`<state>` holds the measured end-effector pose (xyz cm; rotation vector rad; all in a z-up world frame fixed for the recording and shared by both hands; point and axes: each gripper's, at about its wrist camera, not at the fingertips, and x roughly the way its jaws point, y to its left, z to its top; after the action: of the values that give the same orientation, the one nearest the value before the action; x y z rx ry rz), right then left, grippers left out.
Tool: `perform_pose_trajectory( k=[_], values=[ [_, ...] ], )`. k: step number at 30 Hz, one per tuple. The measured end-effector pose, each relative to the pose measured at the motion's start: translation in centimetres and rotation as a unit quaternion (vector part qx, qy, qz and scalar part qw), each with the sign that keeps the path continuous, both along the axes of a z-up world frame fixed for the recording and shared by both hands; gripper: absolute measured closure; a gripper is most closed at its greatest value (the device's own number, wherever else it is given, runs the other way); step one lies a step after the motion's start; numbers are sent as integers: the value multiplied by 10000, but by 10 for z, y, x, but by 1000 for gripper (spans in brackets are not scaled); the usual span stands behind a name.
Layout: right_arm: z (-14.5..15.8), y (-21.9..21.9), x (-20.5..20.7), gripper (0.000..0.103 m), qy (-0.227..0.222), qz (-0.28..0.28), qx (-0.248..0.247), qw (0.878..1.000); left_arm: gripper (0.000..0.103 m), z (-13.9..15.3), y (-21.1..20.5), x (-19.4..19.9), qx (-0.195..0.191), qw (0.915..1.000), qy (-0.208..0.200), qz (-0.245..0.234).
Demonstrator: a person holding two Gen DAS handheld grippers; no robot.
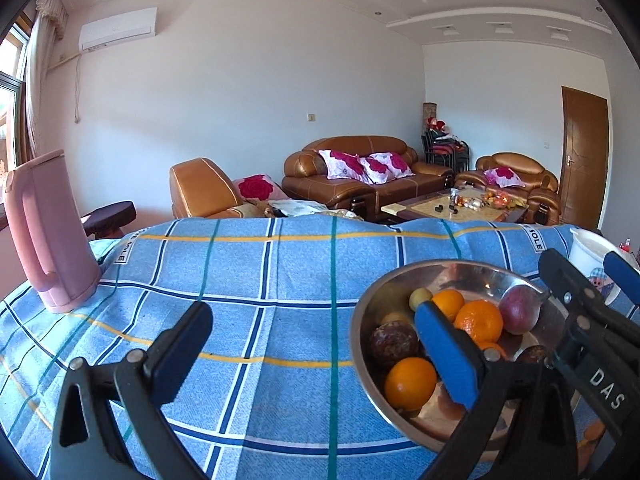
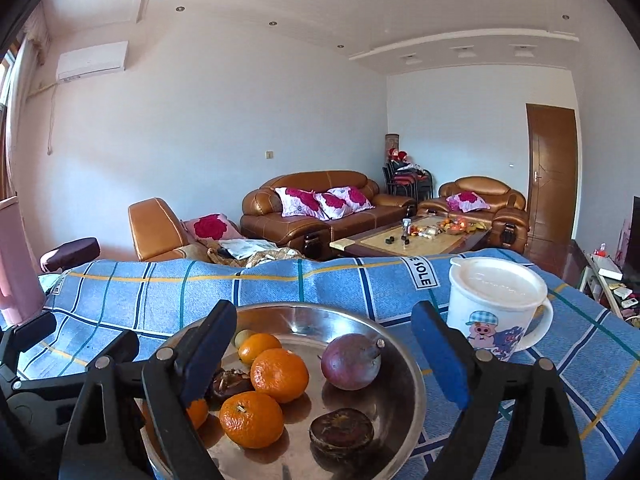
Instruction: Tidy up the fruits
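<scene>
Counter (image 1: 260, 280) under a blue checked cloth carries no loose fruit in view; the round steel bowl (image 2: 404, 364) already holds oranges (image 2: 279, 375), a purple passion fruit (image 2: 350, 361) and dark wrinkled fruits (image 2: 341, 430), so the gathering looks largely done. The right gripper (image 2: 324, 360) hovers over the bowl, jaws apart and empty; the left gripper (image 1: 312, 356), likewise spread, sits beside it.

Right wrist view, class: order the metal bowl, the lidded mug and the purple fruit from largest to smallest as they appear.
1. metal bowl
2. lidded mug
3. purple fruit

The mug stands farther back, so its true size may be understated.
</scene>
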<state>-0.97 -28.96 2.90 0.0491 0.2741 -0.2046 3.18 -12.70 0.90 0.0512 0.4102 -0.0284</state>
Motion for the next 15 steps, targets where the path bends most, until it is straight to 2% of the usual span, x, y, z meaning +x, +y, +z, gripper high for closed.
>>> perform_pose_trajectory(
  k=[15],
  values=[
    [2,18,-60,13,-118,-96,-17,9999,0,6,16,-60,124,9992,-312,-202]
  ],
)
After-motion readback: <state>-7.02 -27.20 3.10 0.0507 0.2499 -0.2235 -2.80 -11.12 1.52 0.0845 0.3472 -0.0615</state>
